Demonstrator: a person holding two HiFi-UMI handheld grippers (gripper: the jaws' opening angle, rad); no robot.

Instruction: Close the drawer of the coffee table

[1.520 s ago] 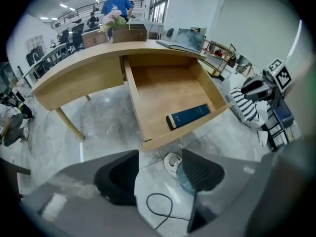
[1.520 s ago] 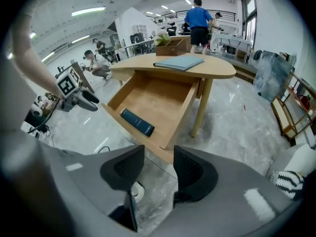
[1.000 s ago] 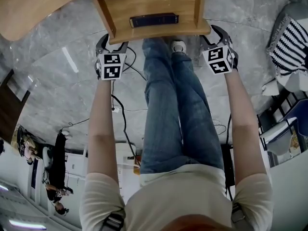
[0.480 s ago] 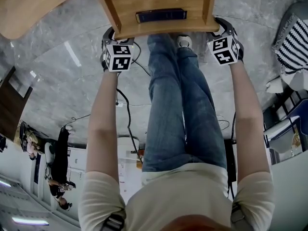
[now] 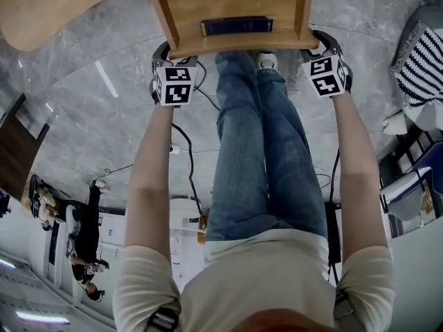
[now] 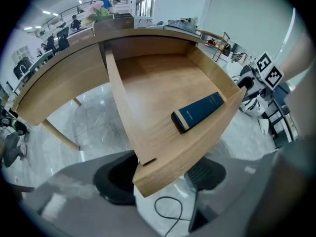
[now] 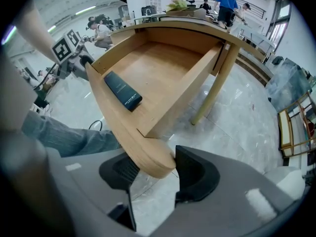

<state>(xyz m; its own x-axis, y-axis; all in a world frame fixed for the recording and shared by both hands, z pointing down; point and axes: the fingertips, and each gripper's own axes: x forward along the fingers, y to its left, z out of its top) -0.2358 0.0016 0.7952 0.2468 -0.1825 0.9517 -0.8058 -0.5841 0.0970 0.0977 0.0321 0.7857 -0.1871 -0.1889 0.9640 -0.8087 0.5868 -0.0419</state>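
The wooden drawer [image 5: 242, 47] of the coffee table stands pulled out, with a dark blue book [image 5: 237, 25] lying flat inside near its front. My left gripper [image 5: 176, 54] straddles the left end of the drawer front [image 6: 197, 142], and its jaws are closing around the board. My right gripper [image 5: 320, 43] straddles the right end of the drawer front [image 7: 118, 127], its jaws closing too. The left gripper [image 6: 163, 177] and the right gripper [image 7: 155, 174] each have the board's edge between their pads. The book [image 6: 198, 112] [image 7: 122, 91] is untouched.
The curved tabletop [image 5: 48, 12] runs off to the upper left, and a table leg [image 7: 217, 83] stands right of the drawer. The person's jeans-clad legs [image 5: 259, 151] and a shoe [image 5: 265, 61] are below the drawer. A cable [image 5: 183, 151] lies on the marble floor. A striped cushion [image 5: 422, 64] sits far right.
Both grippers have edged slightly closer to the ends of the drawer front. The drawer and the book have kept their places.
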